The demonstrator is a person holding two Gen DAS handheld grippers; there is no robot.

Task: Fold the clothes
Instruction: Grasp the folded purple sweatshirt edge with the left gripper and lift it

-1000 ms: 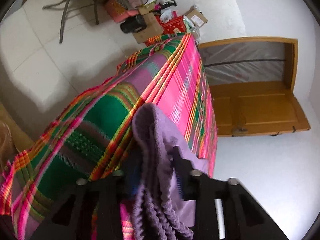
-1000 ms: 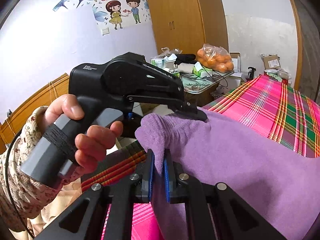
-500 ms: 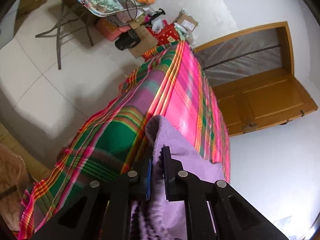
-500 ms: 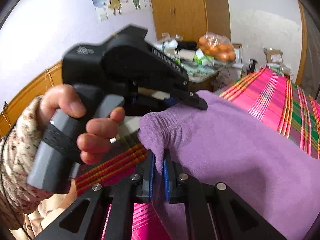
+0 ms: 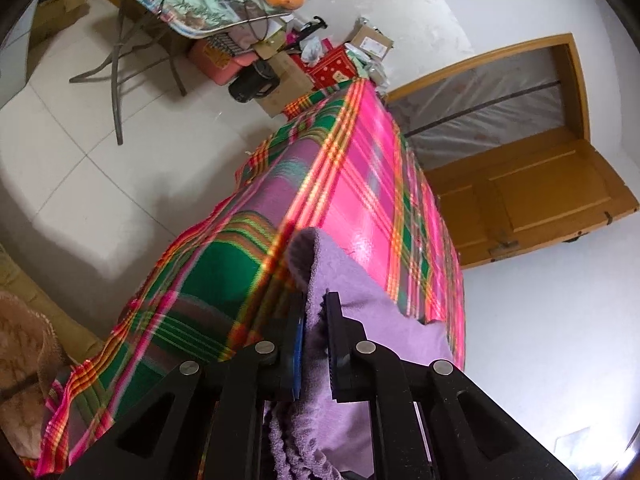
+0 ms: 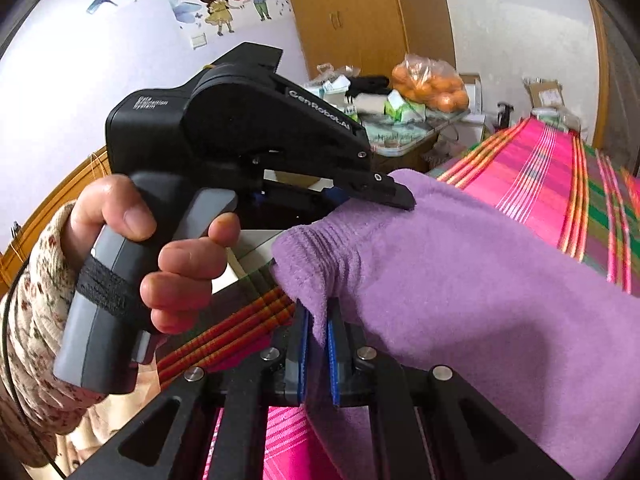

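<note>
A purple fleece garment [image 6: 460, 280] lies over the pink and green plaid cloth [image 5: 360, 184] on the table. My left gripper [image 5: 316, 320] is shut on a fold of the purple garment [image 5: 340, 280] near its ribbed edge. My right gripper [image 6: 316, 320] is shut on the ribbed hem of the same garment. In the right wrist view a hand [image 6: 168, 256] holds the left gripper's black body [image 6: 240, 140], whose fingertip [image 6: 394, 196] rests on top of the garment just behind the hem.
A folding table [image 5: 192, 12] with a bag of oranges [image 6: 430, 84] and boxes stands beyond the plaid cloth's end. Cartons and a red box [image 5: 332, 68] sit on the tiled floor. A wooden door [image 5: 540, 196] and a wardrobe [image 6: 360, 12] line the walls.
The left gripper's jaws closed onto the purple garment's fold. Its view tilted, bringing more of the folding table into sight. The right gripper kept its grip on the hem.
</note>
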